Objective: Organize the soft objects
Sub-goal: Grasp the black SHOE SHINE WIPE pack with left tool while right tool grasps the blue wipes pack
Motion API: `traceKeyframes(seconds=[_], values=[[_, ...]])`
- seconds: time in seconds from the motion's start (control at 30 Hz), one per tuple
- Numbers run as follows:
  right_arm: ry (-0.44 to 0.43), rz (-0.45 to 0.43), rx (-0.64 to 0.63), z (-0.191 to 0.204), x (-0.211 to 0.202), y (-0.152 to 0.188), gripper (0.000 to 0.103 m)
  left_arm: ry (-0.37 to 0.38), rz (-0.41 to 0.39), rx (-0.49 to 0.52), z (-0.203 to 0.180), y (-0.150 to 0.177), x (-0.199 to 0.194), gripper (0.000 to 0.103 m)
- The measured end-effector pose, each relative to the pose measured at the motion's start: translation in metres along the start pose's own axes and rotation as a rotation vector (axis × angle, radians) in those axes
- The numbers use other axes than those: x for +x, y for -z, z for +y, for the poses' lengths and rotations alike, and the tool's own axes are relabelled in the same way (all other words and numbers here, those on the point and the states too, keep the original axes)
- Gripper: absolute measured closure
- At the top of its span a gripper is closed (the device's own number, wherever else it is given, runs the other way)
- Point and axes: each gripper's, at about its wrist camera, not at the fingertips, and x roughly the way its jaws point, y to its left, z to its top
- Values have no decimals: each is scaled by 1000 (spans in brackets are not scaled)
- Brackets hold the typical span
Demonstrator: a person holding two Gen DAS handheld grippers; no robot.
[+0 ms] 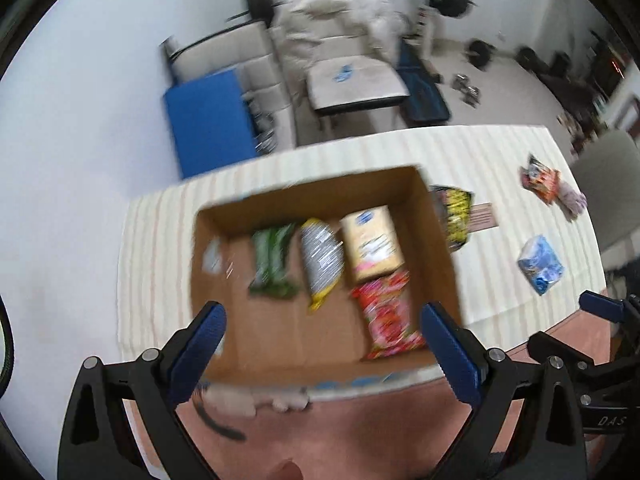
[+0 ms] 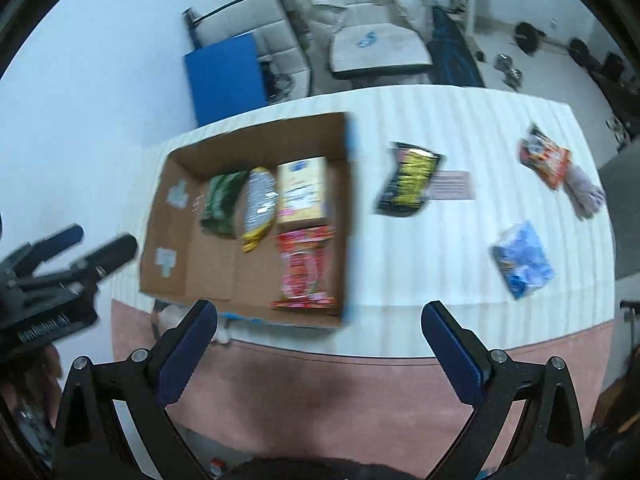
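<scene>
An open cardboard box (image 1: 224, 216) (image 2: 256, 136) stands on the striped table. In it lie a green pack (image 1: 272, 260) (image 2: 222, 204), a silver-and-yellow bag (image 1: 322, 260) (image 2: 260, 206), a beige pack (image 1: 372, 244) (image 2: 302, 190) and a red pack (image 1: 388, 316) (image 2: 306, 268). On the table to the right lie a black-and-yellow bag (image 1: 456, 212) (image 2: 410, 180), a blue pack (image 1: 540, 264) (image 2: 522, 258) and an orange pack (image 1: 542, 178) (image 2: 546, 158). My left gripper (image 1: 324, 344) is open above the box's near edge. My right gripper (image 2: 320, 340) is open above the table's front edge.
A pale glove (image 2: 586, 192) lies by the orange pack. A small card (image 2: 452, 186) lies beside the black-and-yellow bag. A pink cloth (image 2: 360, 396) hangs at the table front. Behind the table are a blue mat (image 2: 226, 74), a chair (image 2: 380, 44) and weights.
</scene>
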Motion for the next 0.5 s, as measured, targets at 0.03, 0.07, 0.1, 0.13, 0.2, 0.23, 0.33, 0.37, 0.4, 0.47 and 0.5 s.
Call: traceKeyframes(seconds=[0.03, 0.07, 0.1, 0.13, 0.2, 0.23, 0.33, 0.37, 0.4, 0.47, 0.5], values=[[16, 0, 14, -14, -2, -3, 0, 4, 9, 51, -23, -20, 5, 3], [52, 4, 36, -39, -3, -7, 0, 15, 23, 97, -43, -36, 11, 3], [69, 8, 48, -52, -4, -11, 0, 20, 37, 141, -62, -51, 17, 3], [91, 15, 65, -70, -3, -15, 0, 22, 48, 183, -79, -64, 22, 3], [135, 34, 99, -108, 3, -24, 0, 54, 114, 277, -120, -93, 45, 3], [153, 47, 115, -124, 7, -27, 0, 58, 178, 317, -144, -110, 67, 3], [187, 92, 136, -167, 25, -42, 0, 58, 331, 368, -188, -141, 125, 3], [202, 118, 135, -181, 35, -48, 0, 31, 359, 386, -200, -146, 142, 3], [205, 133, 133, -191, 41, -49, 0, 17, 396, 416, -214, -150, 161, 3], [198, 175, 133, -209, 60, -56, 0, -14, 457, 446, -231, -155, 192, 3], [193, 199, 129, -215, 70, -58, 0, -19, 492, 450, -238, -157, 207, 3]])
